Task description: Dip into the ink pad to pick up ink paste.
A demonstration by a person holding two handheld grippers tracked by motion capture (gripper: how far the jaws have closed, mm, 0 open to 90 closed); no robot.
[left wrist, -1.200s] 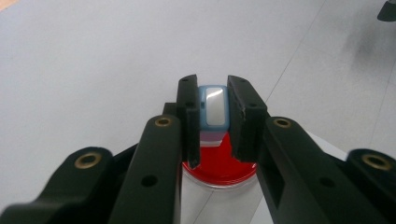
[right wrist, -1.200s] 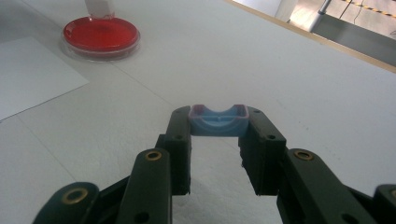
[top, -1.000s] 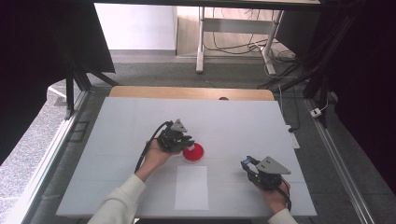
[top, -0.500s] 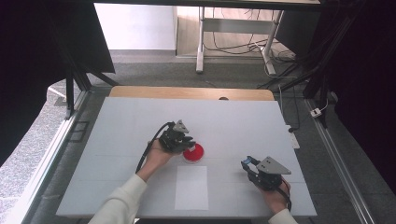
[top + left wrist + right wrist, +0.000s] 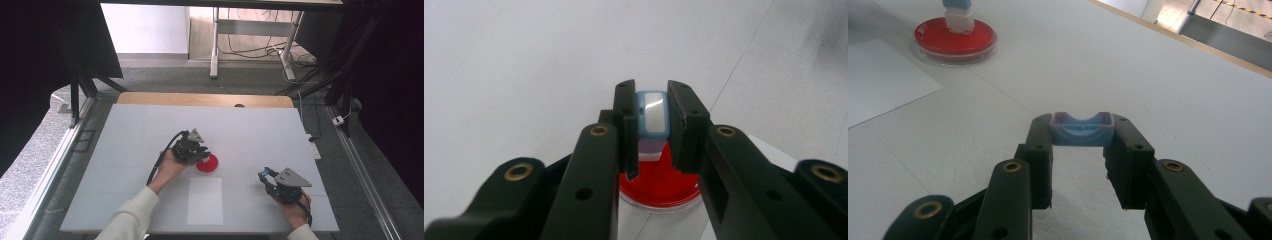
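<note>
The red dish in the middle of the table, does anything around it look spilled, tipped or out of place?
Nothing stands out. The red dish sits flat on the white table with no spill around it. The left gripper holds a small blue-and-white piece upright over it, and the right gripper holds a blue cap-like piece well apart. The sheet of paper lies flat.

No text, label, brand, number or sign can be read anywhere. The white sheet (image 5: 205,201) on the worktop (image 5: 125,140) is blank, and the red dish (image 5: 207,164) carries no marking. The black jaws of each hand-held gripper bear only brass rivets and holes, no lettering.
</note>
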